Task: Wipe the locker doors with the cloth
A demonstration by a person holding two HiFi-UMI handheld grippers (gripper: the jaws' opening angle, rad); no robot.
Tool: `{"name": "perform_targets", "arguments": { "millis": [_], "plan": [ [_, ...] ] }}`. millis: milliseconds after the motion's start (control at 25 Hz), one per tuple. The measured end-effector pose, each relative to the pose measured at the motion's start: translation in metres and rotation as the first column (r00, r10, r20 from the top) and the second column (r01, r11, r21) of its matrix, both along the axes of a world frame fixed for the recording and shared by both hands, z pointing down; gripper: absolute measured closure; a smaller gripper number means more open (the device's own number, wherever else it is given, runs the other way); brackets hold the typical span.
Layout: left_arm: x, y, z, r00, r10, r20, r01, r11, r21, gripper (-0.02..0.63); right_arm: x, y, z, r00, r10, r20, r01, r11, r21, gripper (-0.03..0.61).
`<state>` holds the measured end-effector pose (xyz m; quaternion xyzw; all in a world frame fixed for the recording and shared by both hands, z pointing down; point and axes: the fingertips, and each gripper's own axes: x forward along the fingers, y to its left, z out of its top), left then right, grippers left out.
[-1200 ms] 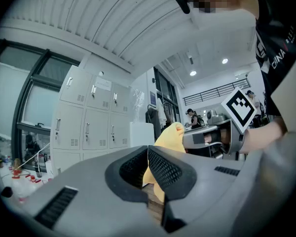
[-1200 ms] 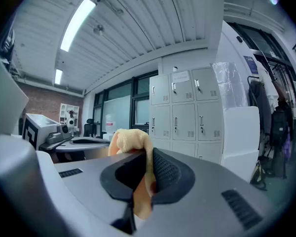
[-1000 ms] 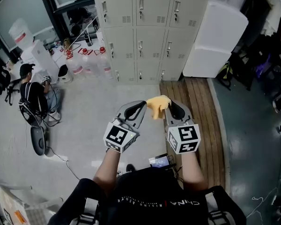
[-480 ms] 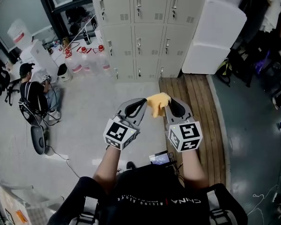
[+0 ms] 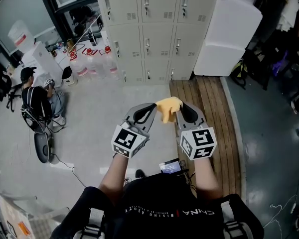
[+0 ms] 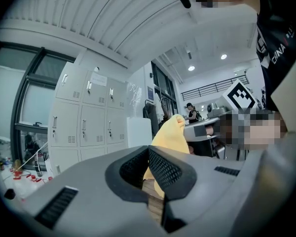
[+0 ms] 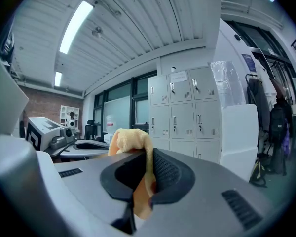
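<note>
The right gripper (image 5: 181, 107) has its jaws clamped on a crumpled yellow cloth (image 5: 168, 106). In the right gripper view (image 7: 151, 152) the black ribbed pads squeeze the fabric (image 7: 130, 137). A rounded wad bulges over the tips and a fold hangs down in the gap below them.

The left gripper (image 5: 150, 108) is held just beside it, tips angled inward toward the same cloth. In the left gripper view (image 6: 148, 149) its pads meet at the tips, with a narrow wedge of space behind them. The yellow fabric (image 6: 171, 132) shows through that wedge and rises past the right-hand pad. Whether these jaws nip an edge of the cloth or only close next to it cannot be told.

Both tools are held up in front of the person's chest, well apart from the bank of cream metal lockers (image 5: 159, 29). The lockers stand at the far edge of the grey floor (image 5: 99, 113). The cloth hangs in the air above the left edge of a brown wooden plank platform (image 5: 204, 113), which runs from the lockers back toward the person.

A tall white block (image 5: 229, 39) leans at the right end of the lockers. Clear plastic bottles with red caps (image 5: 89, 63) are grouped on the floor near the lockers' left end. A person in a dark cap (image 5: 35, 101) sits near the left edge of the floor.
</note>
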<state>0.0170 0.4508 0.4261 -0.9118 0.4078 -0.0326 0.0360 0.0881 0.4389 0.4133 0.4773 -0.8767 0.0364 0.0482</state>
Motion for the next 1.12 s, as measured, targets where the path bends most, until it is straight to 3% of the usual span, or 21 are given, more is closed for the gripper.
{"name": "perform_targets", "arguments": {
  "millis": [480, 880, 1120],
  "plan": [
    [0.021, -0.006, 0.003, 1.000, -0.017, 0.009, 0.017, 1.000, -0.013, 0.594, 0.023, -0.007, 0.003, 1.000, -0.014, 0.018, 0.014, 1.000, -0.015, 0.528],
    [0.065, -0.021, 0.008, 0.998, -0.057, 0.033, 0.057, 0.998, -0.006, 0.594, 0.075, -0.027, 0.006, 0.999, -0.027, 0.047, 0.028, 1.000, -0.011, 0.528],
    [0.073, -0.029, 0.018, 0.994, -0.098, 0.053, 0.100, 0.994, -0.032, 0.594, 0.093, -0.043, 0.015, 0.997, -0.031, 0.076, 0.034, 0.999, -0.043, 0.528]
  ]
}}
